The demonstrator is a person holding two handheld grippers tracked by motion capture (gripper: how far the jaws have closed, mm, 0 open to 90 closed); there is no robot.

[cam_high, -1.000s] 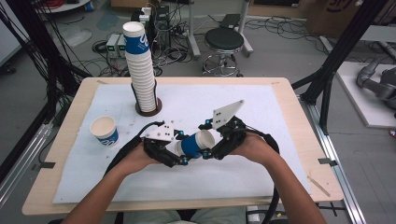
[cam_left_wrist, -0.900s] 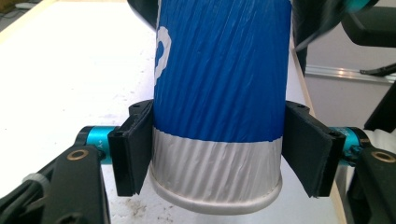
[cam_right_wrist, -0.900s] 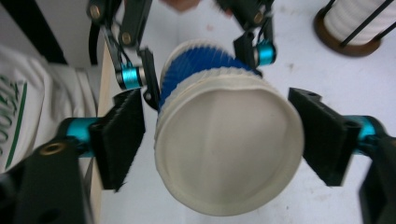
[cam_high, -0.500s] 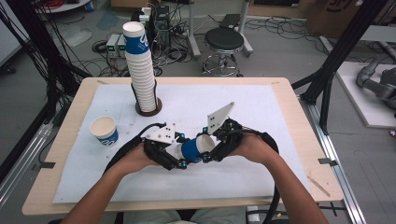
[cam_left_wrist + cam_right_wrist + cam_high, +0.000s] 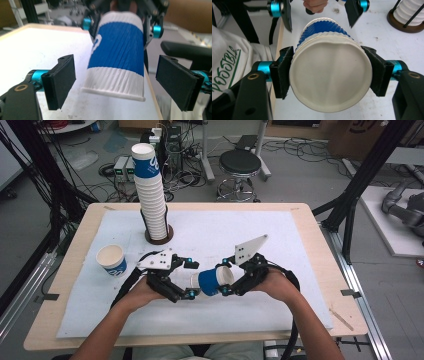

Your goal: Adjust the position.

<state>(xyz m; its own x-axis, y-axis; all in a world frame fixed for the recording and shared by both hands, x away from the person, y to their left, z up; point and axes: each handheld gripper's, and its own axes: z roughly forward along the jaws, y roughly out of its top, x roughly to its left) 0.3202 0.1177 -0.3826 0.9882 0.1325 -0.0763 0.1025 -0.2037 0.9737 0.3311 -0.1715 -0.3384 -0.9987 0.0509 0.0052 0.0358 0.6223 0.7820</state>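
Right tongs point(image 5: 329, 75) pinch the paper cup point(image 5: 329, 80) near the counter's point(image 5: 300, 225) front edge; left tongs point(image 5: 122, 82), just opening, stand spread around it.

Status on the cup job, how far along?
Done: one cup stands upright at the table's left. In hand: right gripper clamps a blue-and-white cup near its base; left gripper has just been opening, its pads clear of the cup's sides. Left: setting it down, then the tall stack.

Right tool point(image 5: 329, 75) pads clamp paper cup point(image 5: 329, 80) base; cup stack point(image 5: 410, 12) top right
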